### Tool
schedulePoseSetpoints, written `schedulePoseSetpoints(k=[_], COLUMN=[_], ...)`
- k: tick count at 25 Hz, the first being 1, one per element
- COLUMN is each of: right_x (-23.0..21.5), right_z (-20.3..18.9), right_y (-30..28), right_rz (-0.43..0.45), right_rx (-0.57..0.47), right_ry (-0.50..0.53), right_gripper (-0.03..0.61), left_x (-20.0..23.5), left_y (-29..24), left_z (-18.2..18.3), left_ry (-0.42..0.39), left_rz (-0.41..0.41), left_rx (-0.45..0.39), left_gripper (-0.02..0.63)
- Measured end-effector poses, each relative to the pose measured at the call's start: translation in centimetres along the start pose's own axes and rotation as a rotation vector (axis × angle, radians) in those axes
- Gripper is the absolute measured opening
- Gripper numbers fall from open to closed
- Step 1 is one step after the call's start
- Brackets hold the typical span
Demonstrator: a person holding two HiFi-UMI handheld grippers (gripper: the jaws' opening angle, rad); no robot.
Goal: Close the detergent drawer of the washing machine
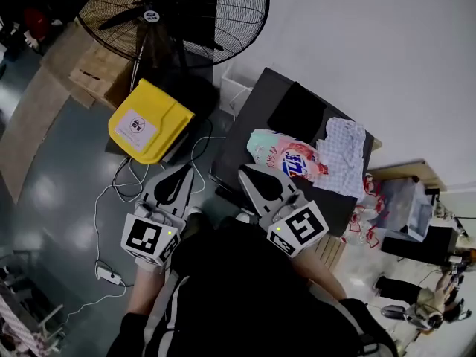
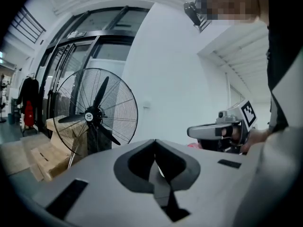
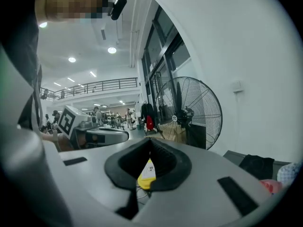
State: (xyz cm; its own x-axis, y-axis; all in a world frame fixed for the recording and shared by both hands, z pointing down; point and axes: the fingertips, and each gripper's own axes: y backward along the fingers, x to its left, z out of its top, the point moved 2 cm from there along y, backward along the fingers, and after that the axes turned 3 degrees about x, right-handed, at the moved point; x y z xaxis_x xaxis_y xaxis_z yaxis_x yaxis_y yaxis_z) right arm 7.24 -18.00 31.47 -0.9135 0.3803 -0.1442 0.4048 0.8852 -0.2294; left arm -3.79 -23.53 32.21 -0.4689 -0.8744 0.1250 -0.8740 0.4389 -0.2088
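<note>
Left hand-held gripper (image 1: 184, 168), lower centre-left of the head view: jaws pressed together, nothing between them. Right hand-held gripper (image 1: 247, 171), lower centre: the same. A dark-topped unit (image 1: 249, 121) at mid-frame carries a detergent pouch (image 1: 286, 157). Its detergent drawer cannot be made out. A yellow box (image 1: 149, 120) lies left of it.

Bright yellow box (image 1: 149, 121) out on the far left, white label on its lid. Behind it the fan (image 1: 175, 13), black all over, cage and blades alike. Left gripper (image 1: 178, 175) and right gripper (image 1: 251, 173) both pale grey with black pads, each with black-and-white square markers. To the right, a pouch (image 1: 286, 155) in pink and mint with a blue logo, and beside it a cloth (image 1: 343, 155) checked blue on white, both on a dark top (image 1: 253, 114). Grey-blue floor (image 1: 59, 192), white wall (image 1: 372, 43), white cable (image 1: 100, 214), brown cardboard (image 1: 97, 73).
</note>
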Motion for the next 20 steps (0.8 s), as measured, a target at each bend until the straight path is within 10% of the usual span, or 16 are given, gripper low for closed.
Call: schedulePoseSetpoints(k=[20], right_x=[0.9], right_z=[-0.4], right_y=[3.2], right_rz=[0.033], right_rx=[-0.015], right_ry=[0.033], right_gripper=[0.014], left_x=[-3.0], left_y=[2.3], left_z=[0.2], left_ry=[0.001], left_rz=[0.055], left_rx=[-0.064], left_gripper=[0.011])
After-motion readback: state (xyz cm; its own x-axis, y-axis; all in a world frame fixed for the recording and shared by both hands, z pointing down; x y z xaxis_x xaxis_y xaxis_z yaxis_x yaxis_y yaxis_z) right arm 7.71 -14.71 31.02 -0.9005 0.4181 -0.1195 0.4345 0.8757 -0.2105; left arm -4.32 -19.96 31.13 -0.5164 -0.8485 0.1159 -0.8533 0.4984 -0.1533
